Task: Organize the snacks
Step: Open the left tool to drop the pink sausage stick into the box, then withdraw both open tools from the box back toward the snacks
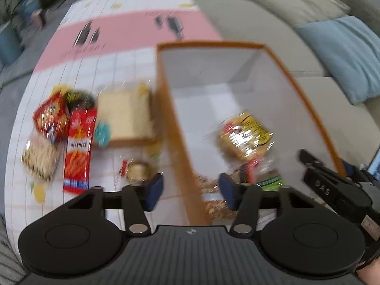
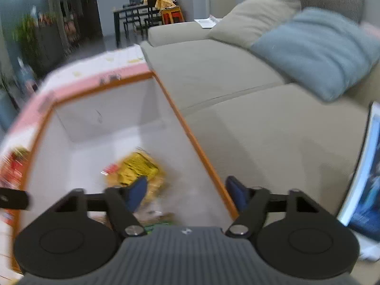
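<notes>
A white box with an orange rim (image 1: 280,71) stands on the mat, also seen in the right wrist view (image 2: 180,116). Inside lies a yellow snack bag (image 1: 247,135) (image 2: 140,171), with a green packet (image 1: 270,181) and a grainy bar (image 1: 218,209) at the near end. My left gripper (image 1: 191,193) is open and straddles the box's left wall without pressing it. My right gripper (image 2: 187,194) is open, one finger over the box's inside and the other beside its right wall. Left of the box lie red packets (image 1: 51,116), a red stick-snack pack (image 1: 79,149), a bread pack (image 1: 125,116) and a small round snack (image 1: 137,169).
The snacks lie on a white and pink play mat (image 1: 123,33). A beige sofa (image 2: 249,109) with a blue cushion (image 2: 315,52) runs along the box's right side. A blue-covered book (image 2: 365,178) leans at the far right. A dining table (image 2: 133,11) stands far behind.
</notes>
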